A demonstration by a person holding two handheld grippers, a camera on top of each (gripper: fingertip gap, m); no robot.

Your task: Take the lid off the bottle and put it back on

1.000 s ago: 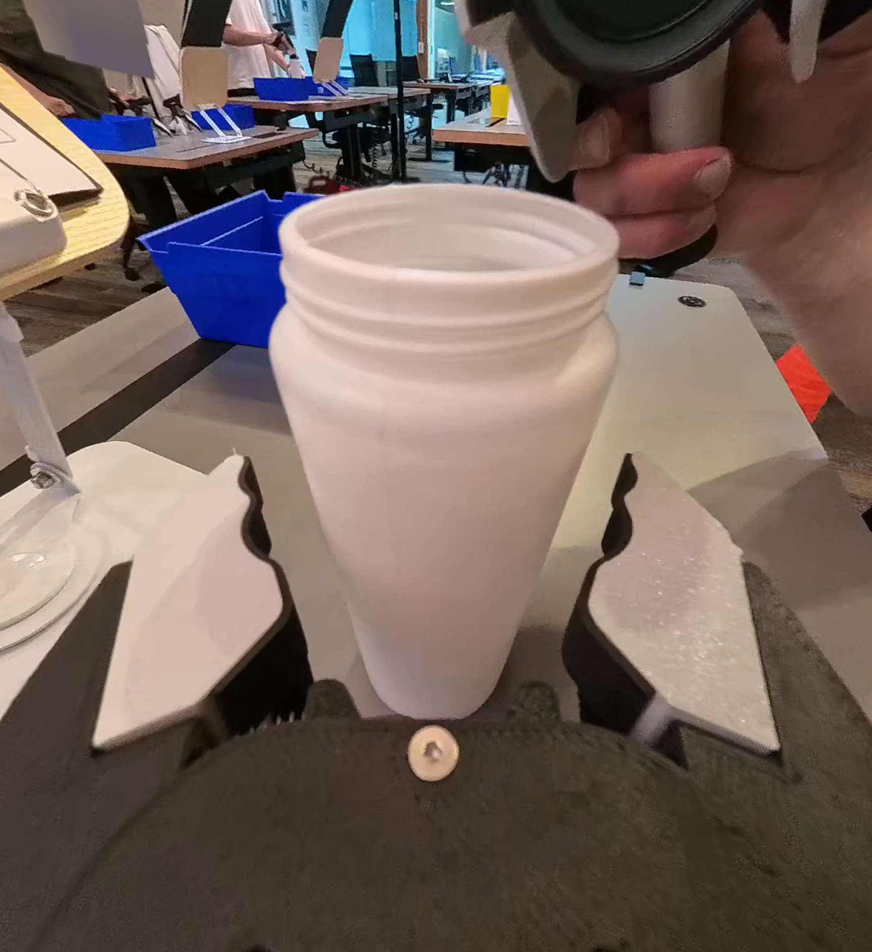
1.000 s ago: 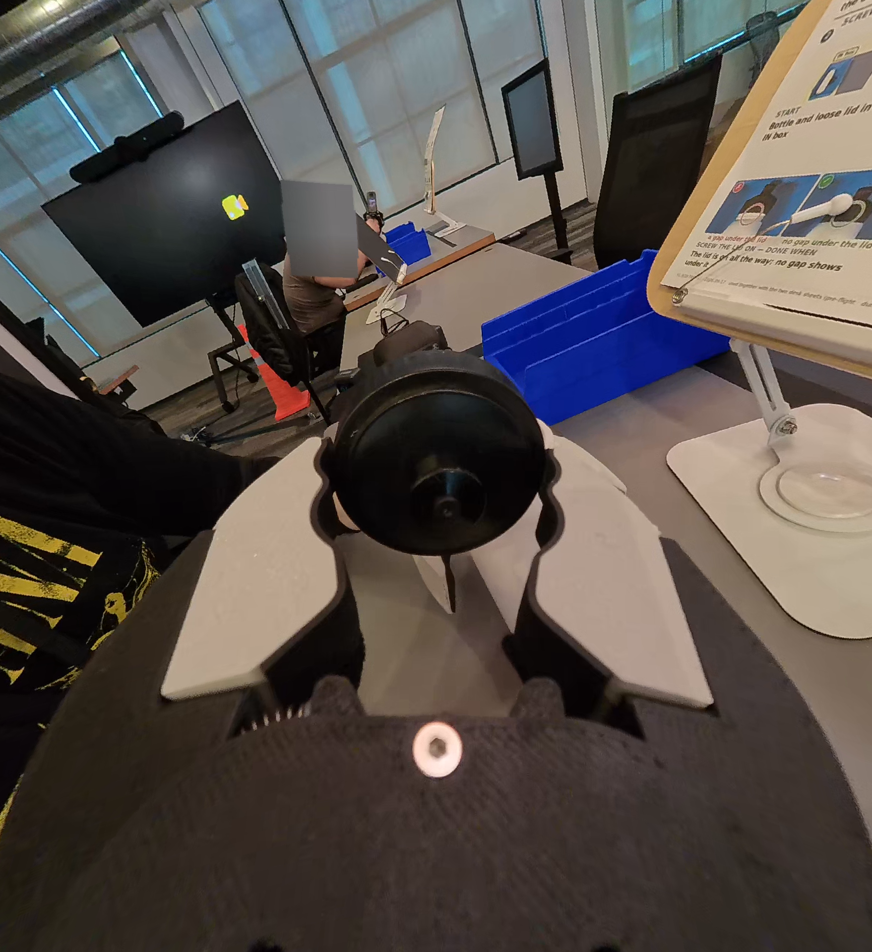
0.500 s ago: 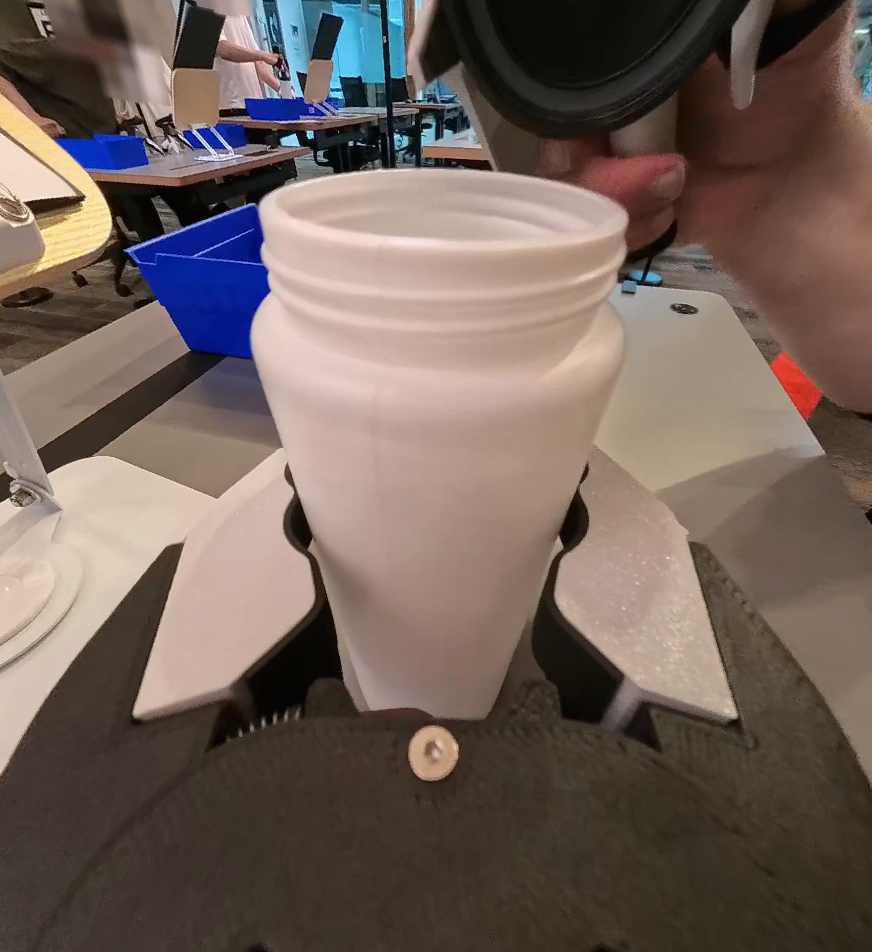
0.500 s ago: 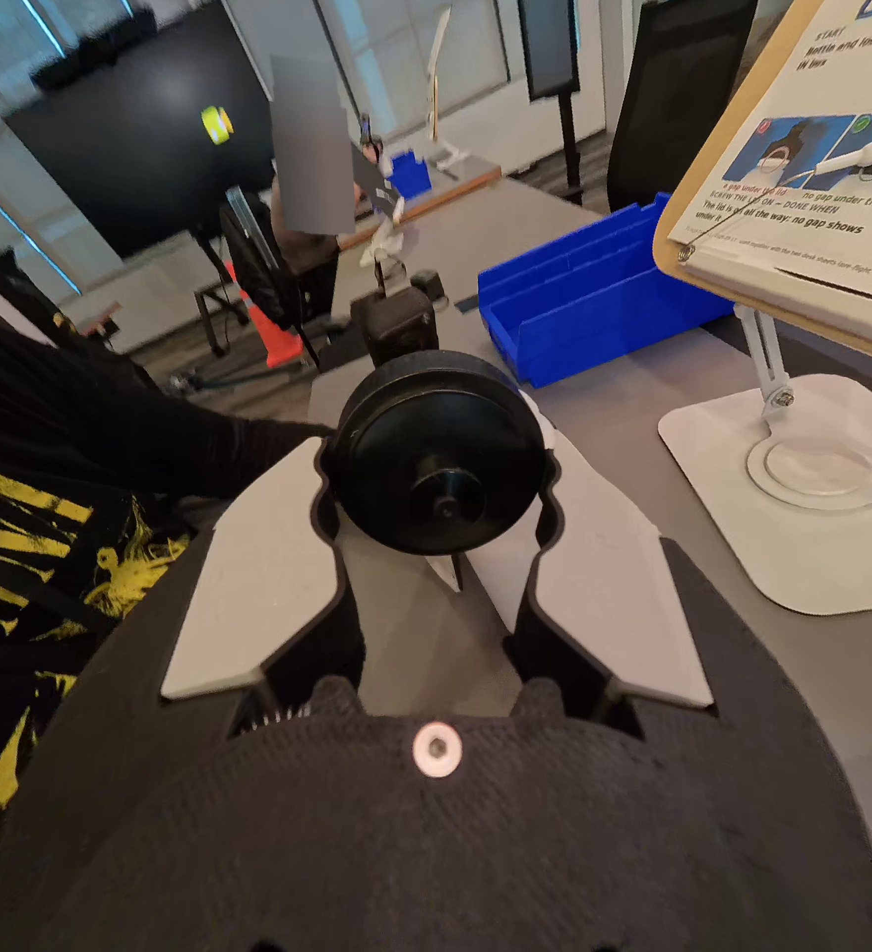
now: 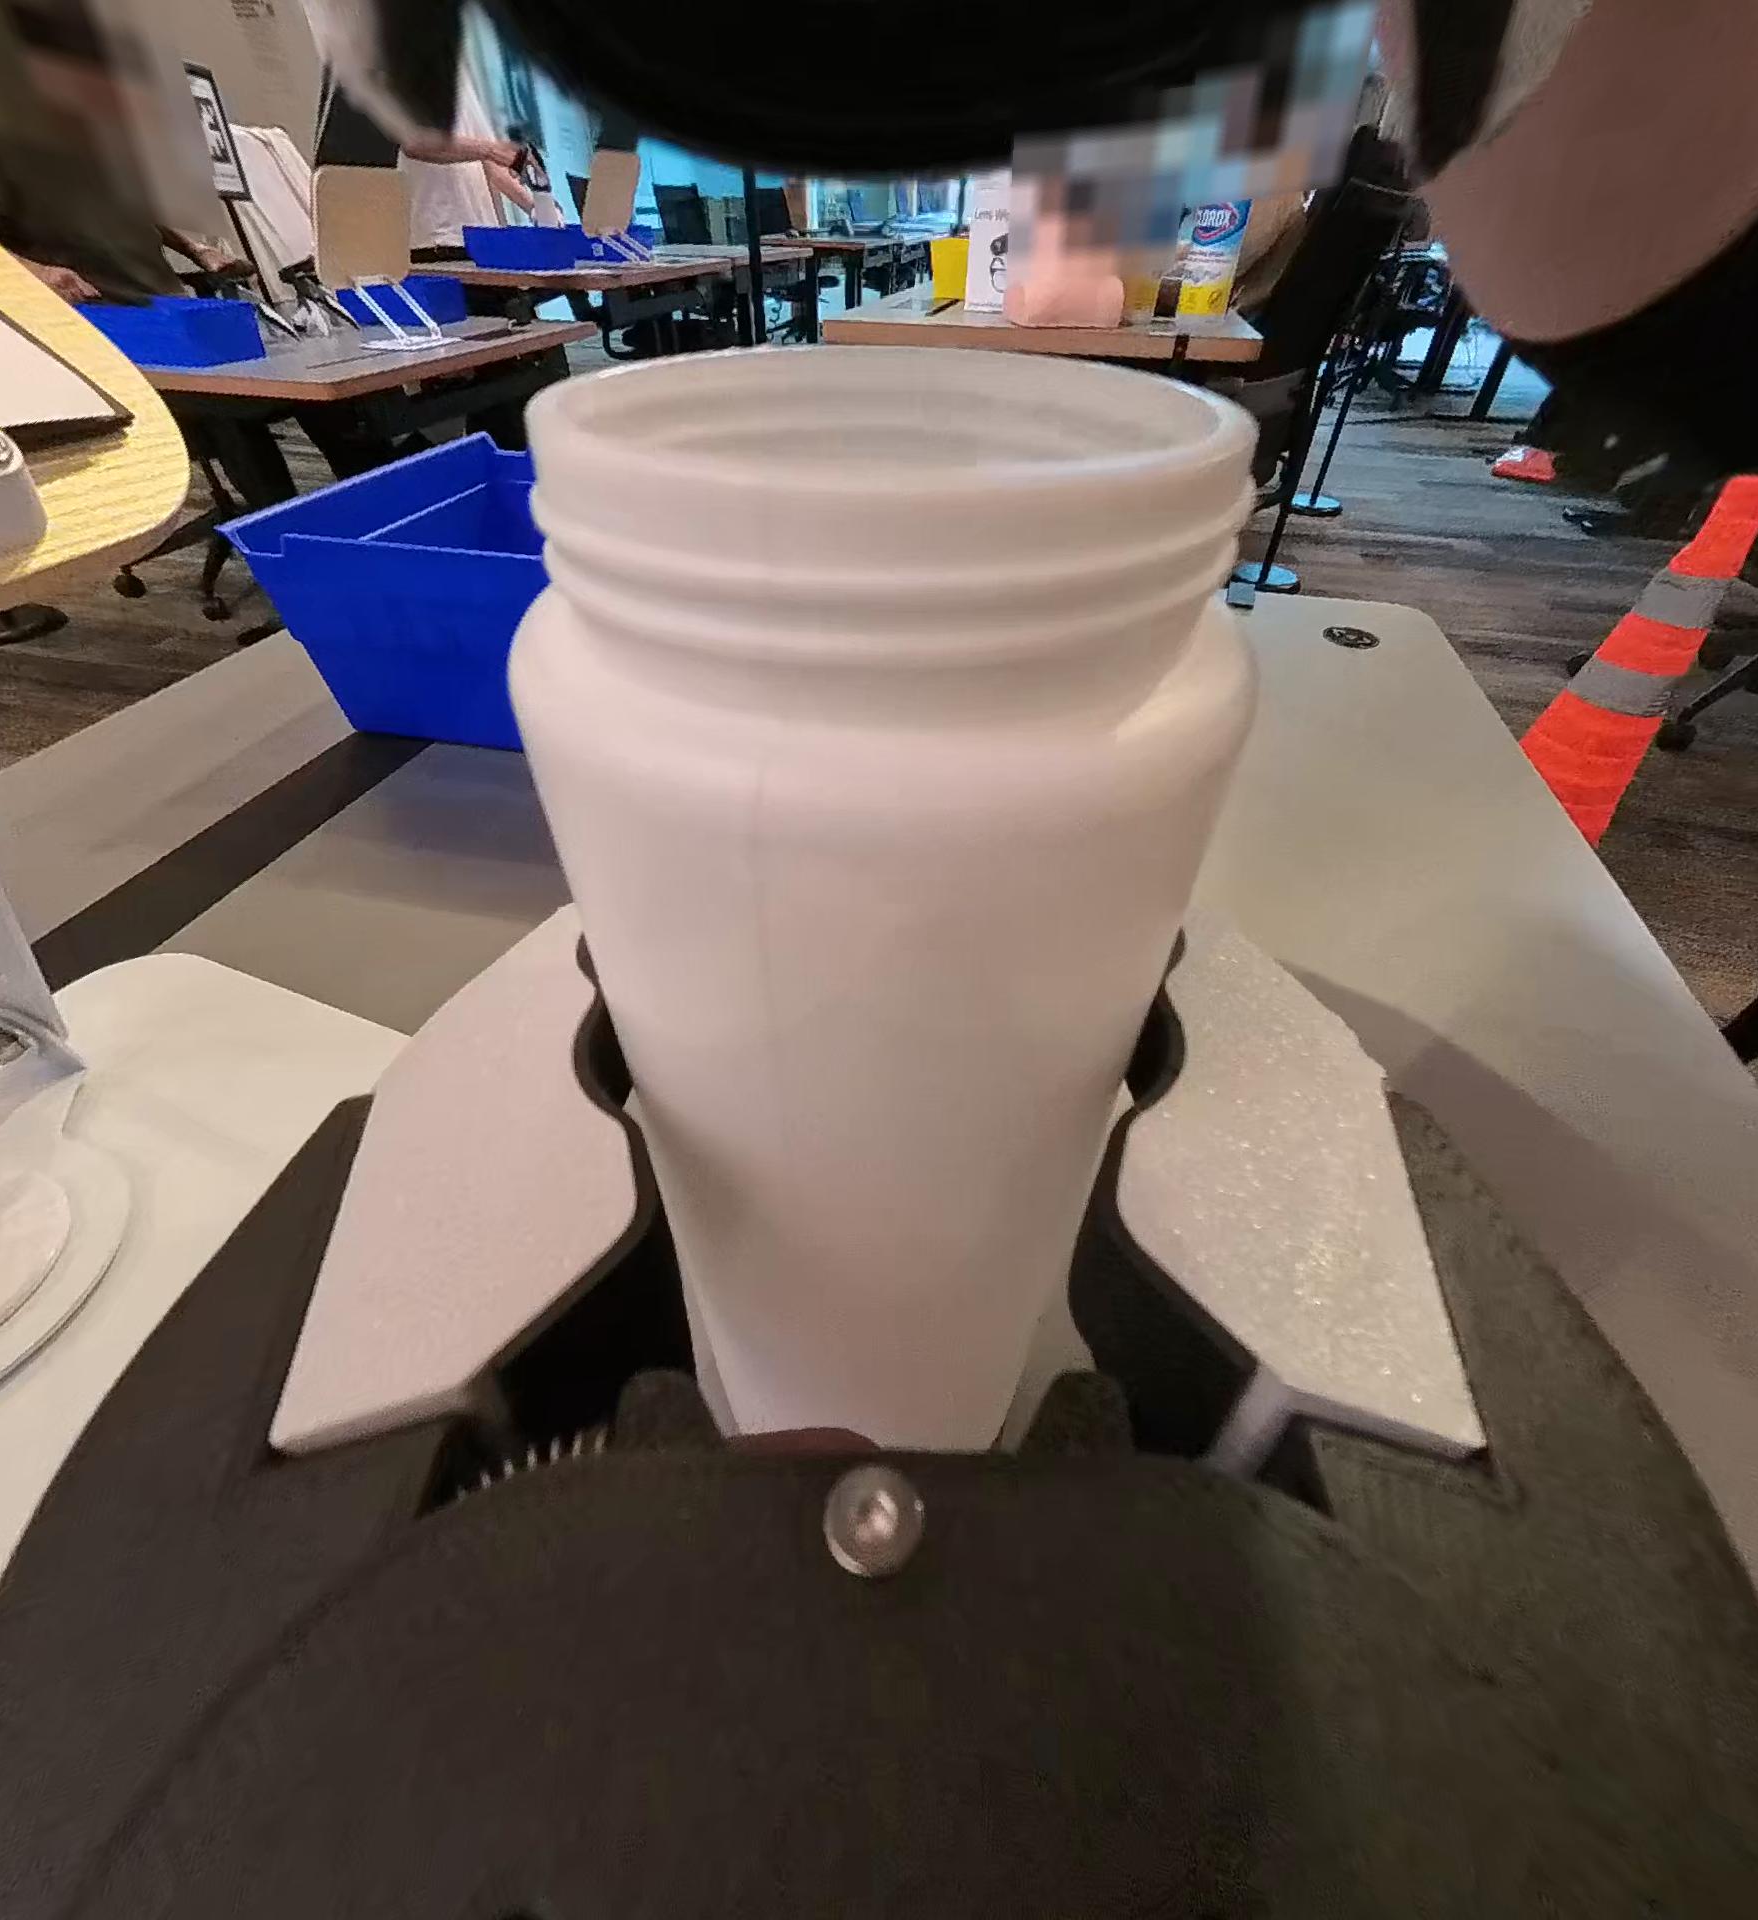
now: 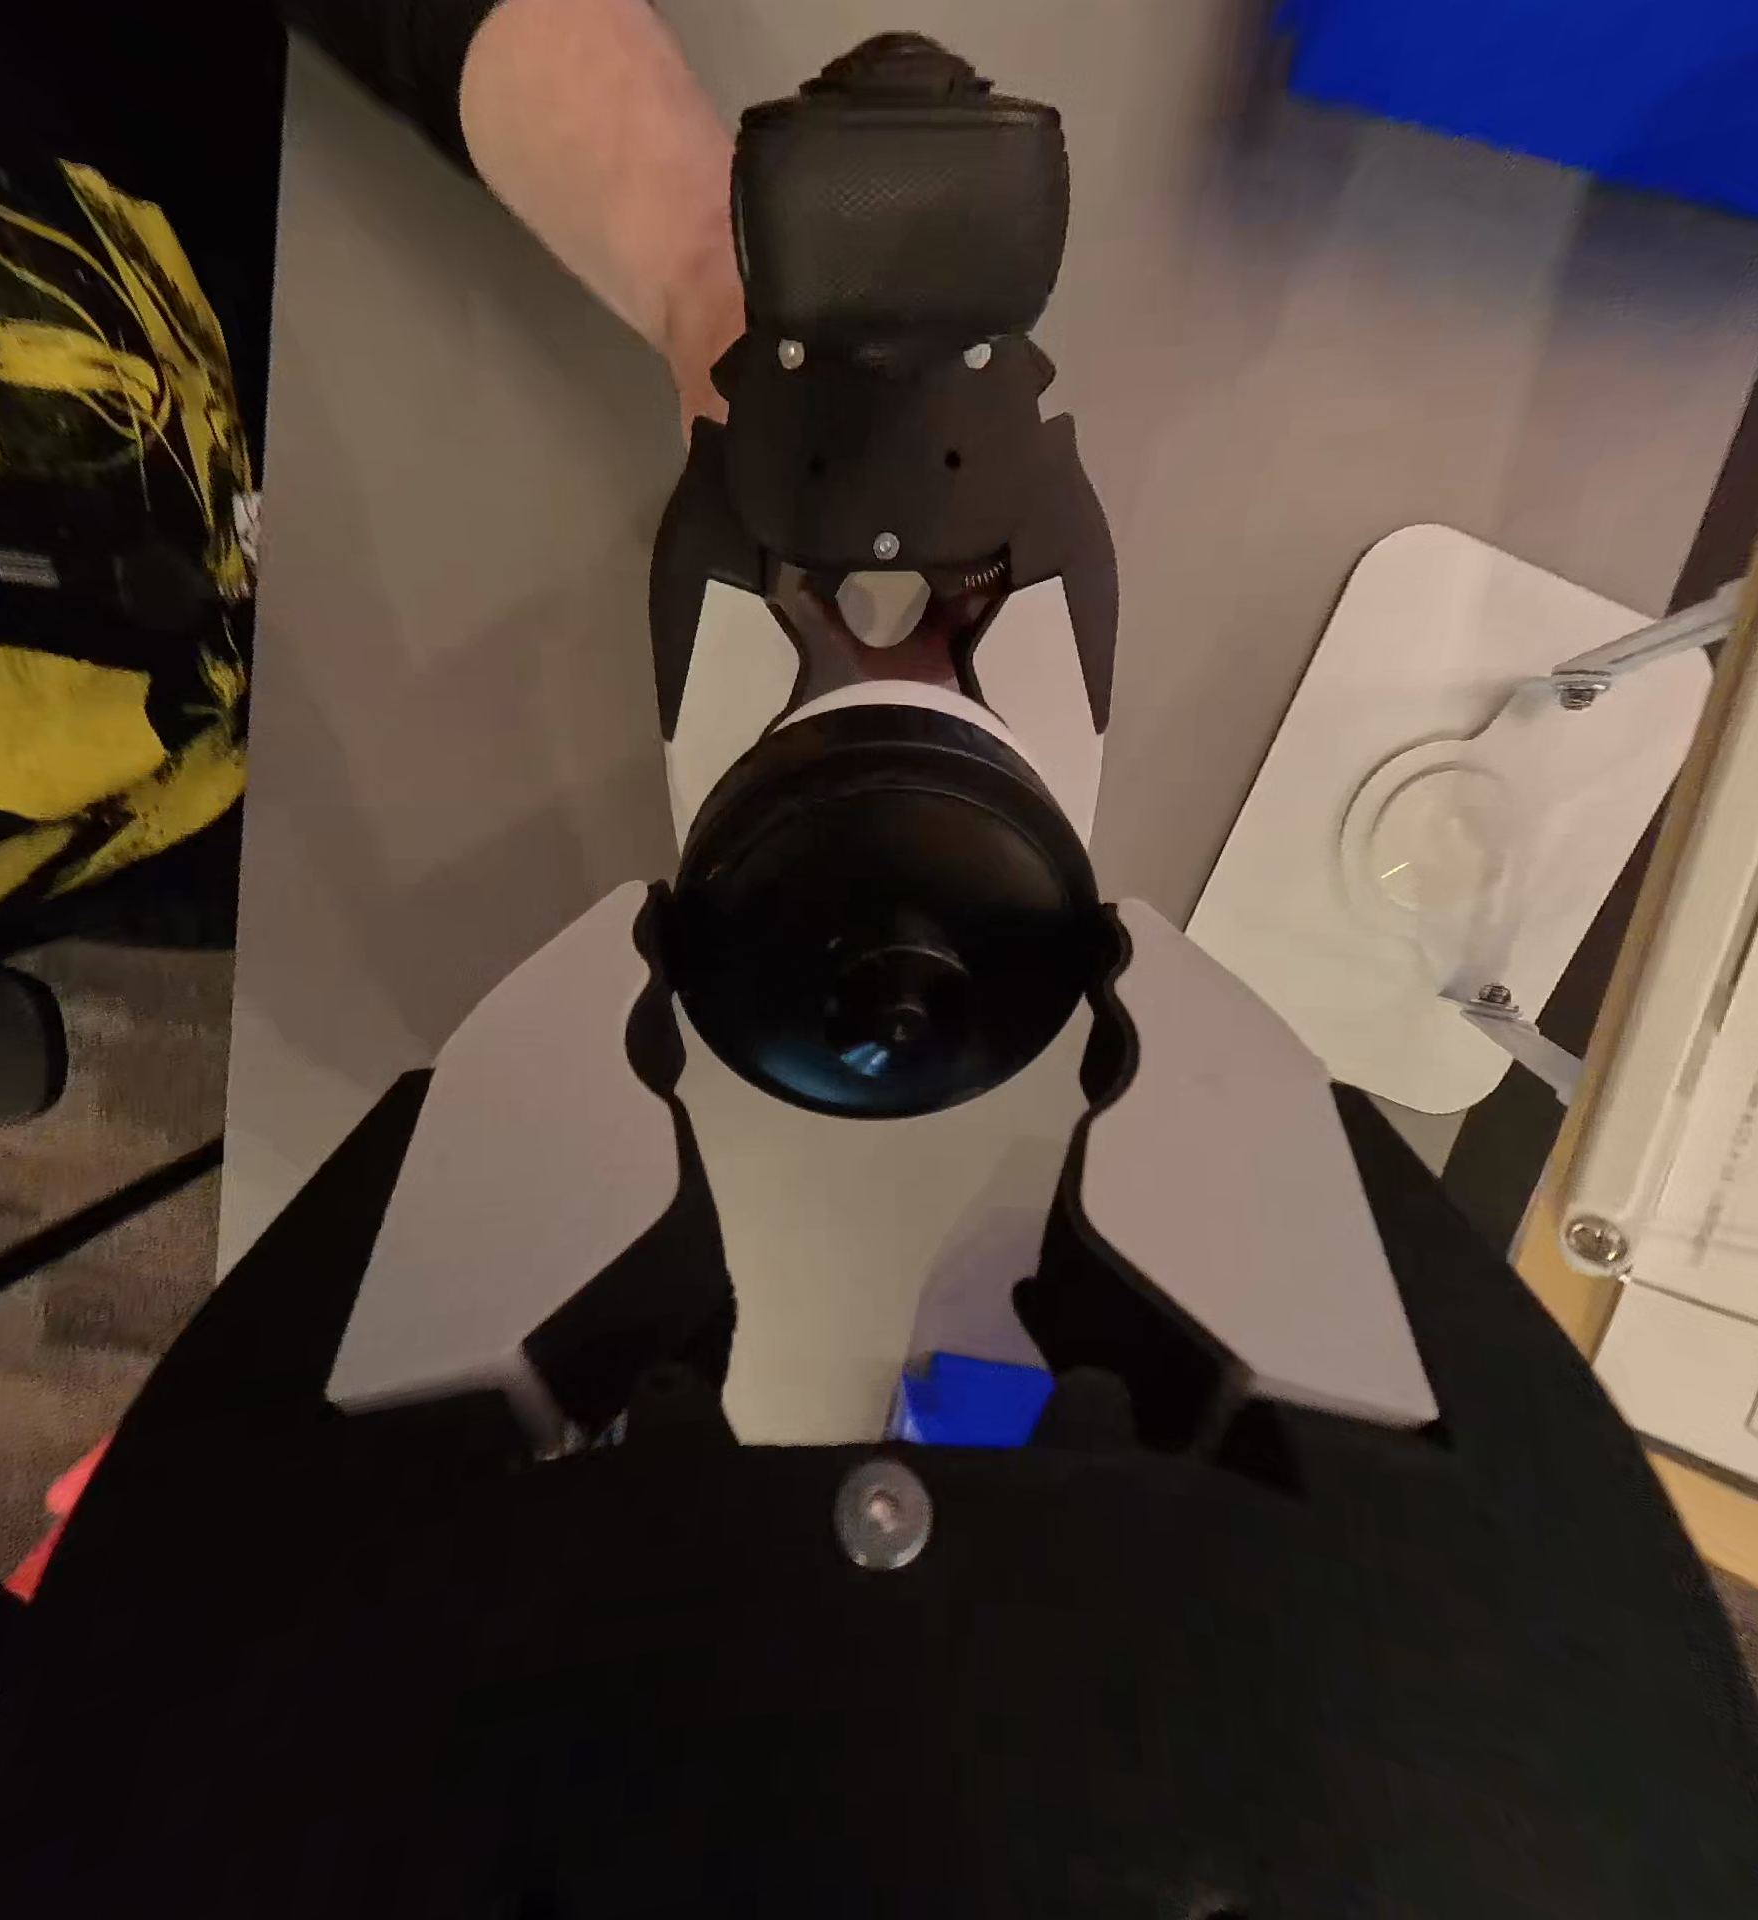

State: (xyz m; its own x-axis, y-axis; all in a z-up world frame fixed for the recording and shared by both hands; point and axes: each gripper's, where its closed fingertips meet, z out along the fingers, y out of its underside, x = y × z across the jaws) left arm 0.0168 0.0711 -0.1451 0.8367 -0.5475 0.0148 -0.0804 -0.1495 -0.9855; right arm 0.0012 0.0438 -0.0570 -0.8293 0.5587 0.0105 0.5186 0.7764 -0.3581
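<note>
Document stand point(image 5: 13, 1122): white base plate at far left of the grey bench point(image 5: 1477, 883), board raised above it. Blue bin point(image 5: 407, 613): behind the stand, at the bench's back edge. Left gripper point(image 5: 880, 1049): jaws pinching the lower body of the bottle from both sides. Bottle point(image 5: 885, 831): white, upright, mouth open, neck threads bare, centred on the bench. Right gripper point(image 6: 880, 997): jaws pressed onto the rim of the lid, pointing steeply down. Lid point(image 6: 885, 925): black, round, hanging directly over the bottle's mouth and covering most of it from above; whether it touches the rim cannot be told. Orange cone point(image 5: 1644, 665): on the floor beyond the bench's right edge. Risks, as judged: a tilted lid may cross-thread when turned; an off-centre descent may catch the rim and push the bottle askew in its grip; a weak hold on the smooth body may let the bottle spin with the lid.
</note>
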